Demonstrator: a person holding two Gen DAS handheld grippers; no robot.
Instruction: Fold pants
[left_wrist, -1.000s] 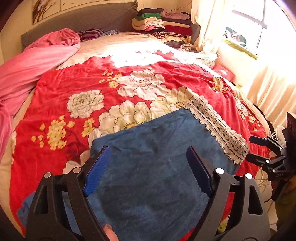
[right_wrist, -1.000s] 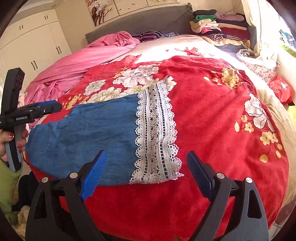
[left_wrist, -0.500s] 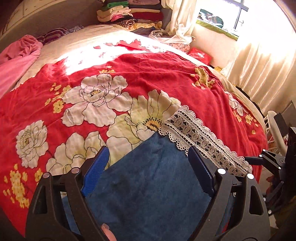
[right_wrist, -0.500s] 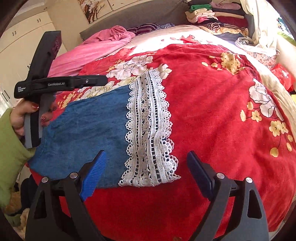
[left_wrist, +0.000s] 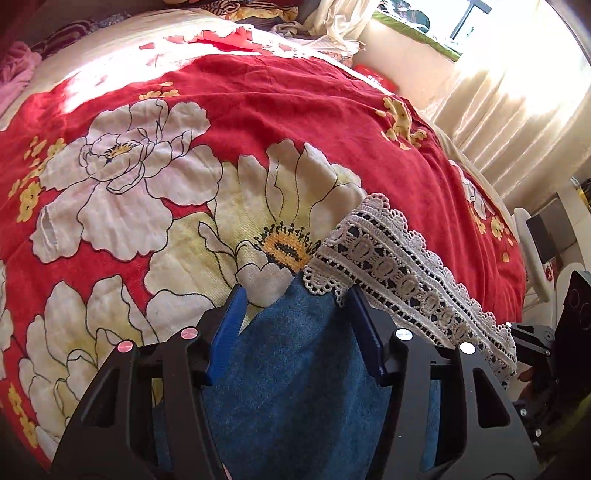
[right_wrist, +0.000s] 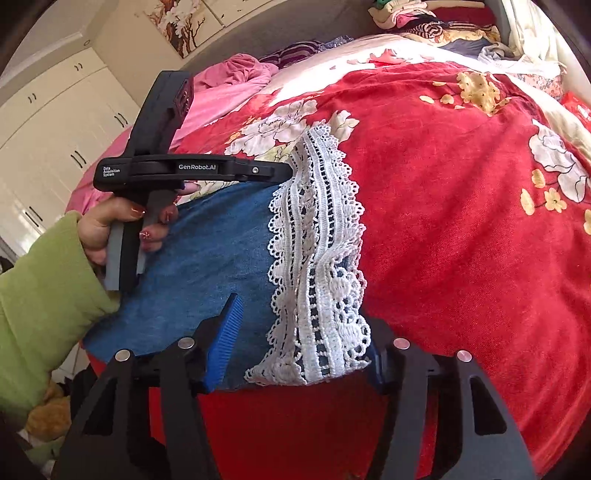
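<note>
Blue denim pants (right_wrist: 214, 243) with a white lace hem (right_wrist: 317, 251) lie on the red flowered blanket (right_wrist: 461, 221). In the left wrist view the denim (left_wrist: 295, 369) and lace (left_wrist: 399, 273) fill the lower middle. My left gripper (left_wrist: 295, 306) is open, its jaws narrowed, astride the far corner of the denim by the lace. My right gripper (right_wrist: 303, 332) is open, its jaws on either side of the near corner of the lace hem, the fabric bunched between them. The left gripper also shows from the side in the right wrist view (right_wrist: 284, 171).
A pink quilt (right_wrist: 229, 88) lies at the bed's far left. Stacked folded clothes (right_wrist: 424, 14) sit by the headboard. Curtains and a window (left_wrist: 517, 92) stand to the right of the bed. White wardrobes (right_wrist: 48, 140) stand at the left.
Both grippers have moved forward and down onto the lace-hem end of the pants. Their jaws have narrowed around the fabric, and the lace near the right gripper has bunched up.
</note>
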